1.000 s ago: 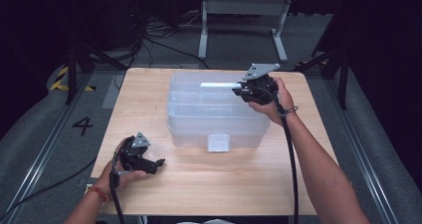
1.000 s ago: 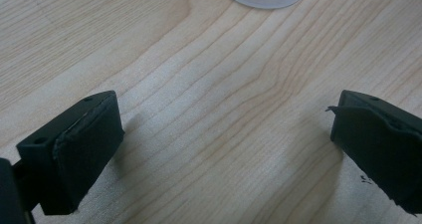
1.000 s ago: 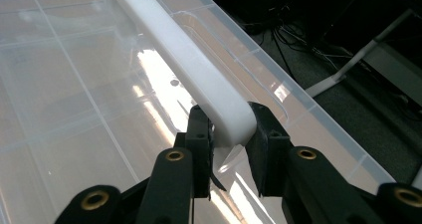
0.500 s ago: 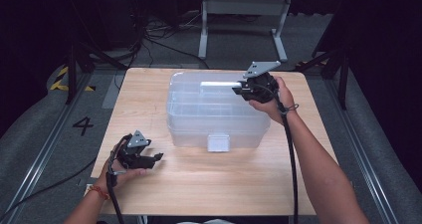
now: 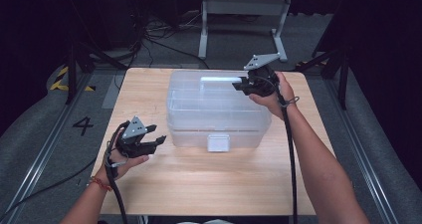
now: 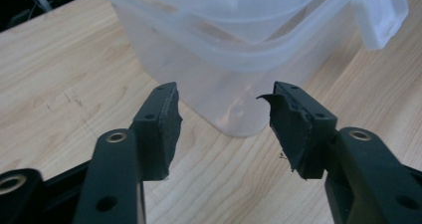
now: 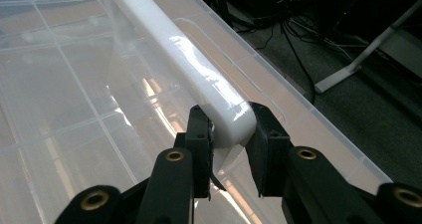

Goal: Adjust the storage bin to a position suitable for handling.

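Wooden tabletop [image 5: 209, 184] stood on dark flooring strewn with cables. Right gripper [image 7: 226, 134]: jaws pinched the near end of the white handle [image 7: 174, 59] on the box lid, probably to lift or steady it. Left gripper [image 6: 224, 119]: jaws spread, holding nothing, aimed at the box's lower corner, apparently waiting. Clear plastic box [image 5: 219, 109] sat mid-tabletop, toward the far edge, white latch [image 5: 218, 142] facing the person's edge. Left gripper hovered near the front-left corner of the tabletop.
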Tool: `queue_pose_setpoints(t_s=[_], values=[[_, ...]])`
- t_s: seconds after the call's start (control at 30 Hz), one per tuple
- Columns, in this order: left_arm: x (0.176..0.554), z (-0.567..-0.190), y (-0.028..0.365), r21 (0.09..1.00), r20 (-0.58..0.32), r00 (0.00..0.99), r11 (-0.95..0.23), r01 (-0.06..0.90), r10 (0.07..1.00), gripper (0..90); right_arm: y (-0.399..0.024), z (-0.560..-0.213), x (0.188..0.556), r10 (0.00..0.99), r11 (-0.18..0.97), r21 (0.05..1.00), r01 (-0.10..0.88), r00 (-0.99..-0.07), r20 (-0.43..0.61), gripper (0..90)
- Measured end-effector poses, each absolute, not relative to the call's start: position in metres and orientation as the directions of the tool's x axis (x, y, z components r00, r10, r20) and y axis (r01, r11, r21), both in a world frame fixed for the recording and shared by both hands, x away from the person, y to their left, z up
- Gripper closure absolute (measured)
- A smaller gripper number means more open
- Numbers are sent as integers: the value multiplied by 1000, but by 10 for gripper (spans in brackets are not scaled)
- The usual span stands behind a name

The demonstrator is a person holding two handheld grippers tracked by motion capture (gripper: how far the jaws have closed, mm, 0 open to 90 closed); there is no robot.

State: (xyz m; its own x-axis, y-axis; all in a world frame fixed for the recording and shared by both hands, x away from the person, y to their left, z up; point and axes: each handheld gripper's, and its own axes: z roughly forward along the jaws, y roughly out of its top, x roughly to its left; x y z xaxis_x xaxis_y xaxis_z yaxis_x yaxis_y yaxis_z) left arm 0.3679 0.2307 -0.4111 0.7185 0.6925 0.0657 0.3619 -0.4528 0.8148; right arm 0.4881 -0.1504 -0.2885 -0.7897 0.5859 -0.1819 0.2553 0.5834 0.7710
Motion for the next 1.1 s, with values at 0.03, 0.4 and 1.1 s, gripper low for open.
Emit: queue_pose_setpoints(t_s=[0.03, 0.4, 1.1], values=[[369, -409, 230, 815, 67, 724, -456, 357, 686, 470, -150, -288, 488, 586, 583, 771, 255, -790, -182, 738], [374, -400, 217, 826, 65, 751, -457, 330, 658, 635, -148, -280, 495, 603, 585, 757, 293, -781, -164, 732], [384, -397, 214, 868, 67, 738, -404, 289, 672, 856, -146, -276, 498, 611, 593, 745, 306, -773, -170, 723]])
